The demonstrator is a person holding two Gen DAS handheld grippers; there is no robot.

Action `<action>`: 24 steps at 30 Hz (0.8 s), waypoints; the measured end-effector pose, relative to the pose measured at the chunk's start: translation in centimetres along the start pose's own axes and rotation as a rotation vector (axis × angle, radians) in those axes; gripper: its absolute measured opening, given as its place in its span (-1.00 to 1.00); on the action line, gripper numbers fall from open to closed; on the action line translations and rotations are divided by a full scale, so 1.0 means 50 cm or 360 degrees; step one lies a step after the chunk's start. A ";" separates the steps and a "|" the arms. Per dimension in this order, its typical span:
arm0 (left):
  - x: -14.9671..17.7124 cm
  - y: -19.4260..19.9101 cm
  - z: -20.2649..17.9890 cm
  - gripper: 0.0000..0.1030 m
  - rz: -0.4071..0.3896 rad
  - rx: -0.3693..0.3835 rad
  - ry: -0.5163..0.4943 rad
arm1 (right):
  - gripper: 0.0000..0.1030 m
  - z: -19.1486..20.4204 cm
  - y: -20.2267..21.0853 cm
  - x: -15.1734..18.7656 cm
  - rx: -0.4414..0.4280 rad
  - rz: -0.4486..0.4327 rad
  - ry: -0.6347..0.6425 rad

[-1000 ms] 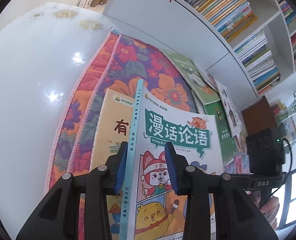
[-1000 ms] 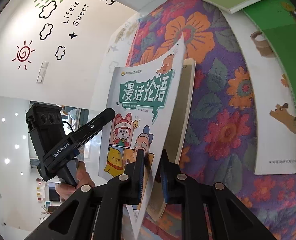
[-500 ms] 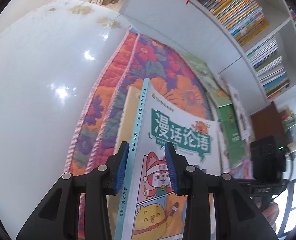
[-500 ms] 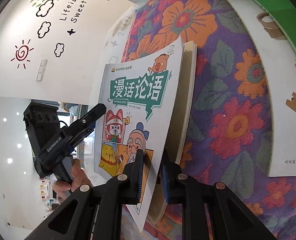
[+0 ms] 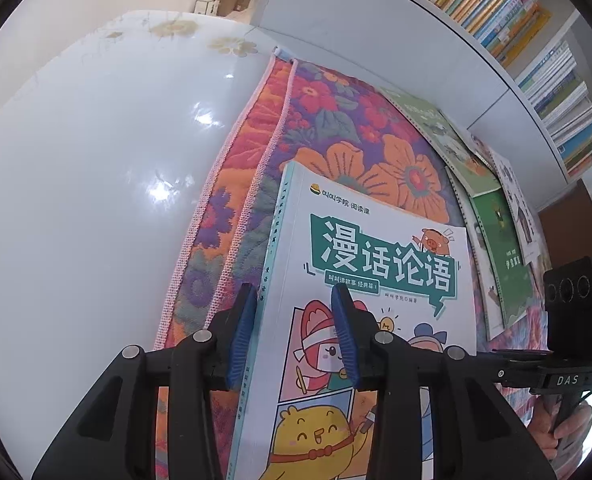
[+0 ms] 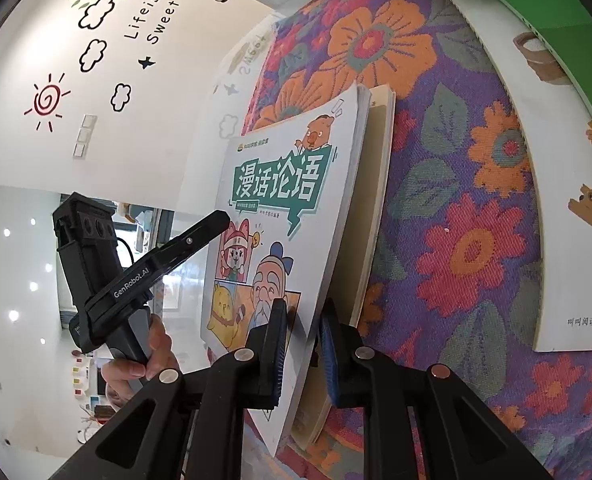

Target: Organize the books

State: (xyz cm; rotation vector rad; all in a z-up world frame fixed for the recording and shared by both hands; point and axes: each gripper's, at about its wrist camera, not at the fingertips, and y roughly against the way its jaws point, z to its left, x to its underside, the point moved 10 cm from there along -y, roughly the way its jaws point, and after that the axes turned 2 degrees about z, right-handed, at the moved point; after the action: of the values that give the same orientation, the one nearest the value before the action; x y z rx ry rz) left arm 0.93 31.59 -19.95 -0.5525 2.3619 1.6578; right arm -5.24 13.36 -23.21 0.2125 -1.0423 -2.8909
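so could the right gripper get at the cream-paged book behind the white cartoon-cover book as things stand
Probably not yet. The right gripper is shut on the white cartoon-cover book's lower edge, and that book stands in front of the cream-paged book. It would have to let go first; the floral cloth beside them is bare.

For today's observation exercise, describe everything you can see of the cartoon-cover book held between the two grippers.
The cartoon-cover book is a glossy white paperback with a pale teal spine, a teal title banner in white Chinese characters, and comic panels showing a yellow chick, a pink-hatted figure and a bearded old man. It is tilted above the floral cloth, over a cream-paged book. The left gripper straddles its spine edge, its jaws opening; the right gripper pinches its front cover near the lower corner.
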 end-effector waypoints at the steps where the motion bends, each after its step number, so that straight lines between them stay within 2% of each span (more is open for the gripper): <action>1: 0.001 0.001 -0.001 -0.33 0.0001 0.0000 -0.0004 | -0.67 0.000 0.000 0.001 0.0004 -0.0001 -0.0001; 8: 0.003 -0.001 -0.004 -0.33 -0.0001 -0.0062 -0.0039 | -0.68 0.001 -0.001 0.002 -0.0006 -0.0005 -0.0046; 13: 0.004 -0.002 -0.003 -0.31 -0.0005 -0.0079 -0.0045 | -0.67 -0.004 0.005 0.001 -0.0013 0.0044 -0.0092; 20: 0.006 -0.004 -0.005 -0.29 -0.0003 -0.0140 -0.0074 | -0.65 -0.020 0.022 0.002 0.0104 0.0002 -0.0073; 22: 0.006 -0.004 -0.007 -0.29 -0.0008 -0.0148 -0.0076 | -0.65 -0.019 0.013 0.003 0.0053 0.0023 -0.0105; 24: 0.006 -0.006 -0.010 -0.28 -0.0012 -0.0152 -0.0084 | -0.56 -0.016 0.008 -0.002 0.0051 0.0018 -0.0109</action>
State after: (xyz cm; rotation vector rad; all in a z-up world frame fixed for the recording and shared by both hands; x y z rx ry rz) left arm 0.82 30.98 -20.13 -0.5269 2.2509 1.7670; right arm -5.00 12.54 -23.54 0.1095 -1.0972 -2.8923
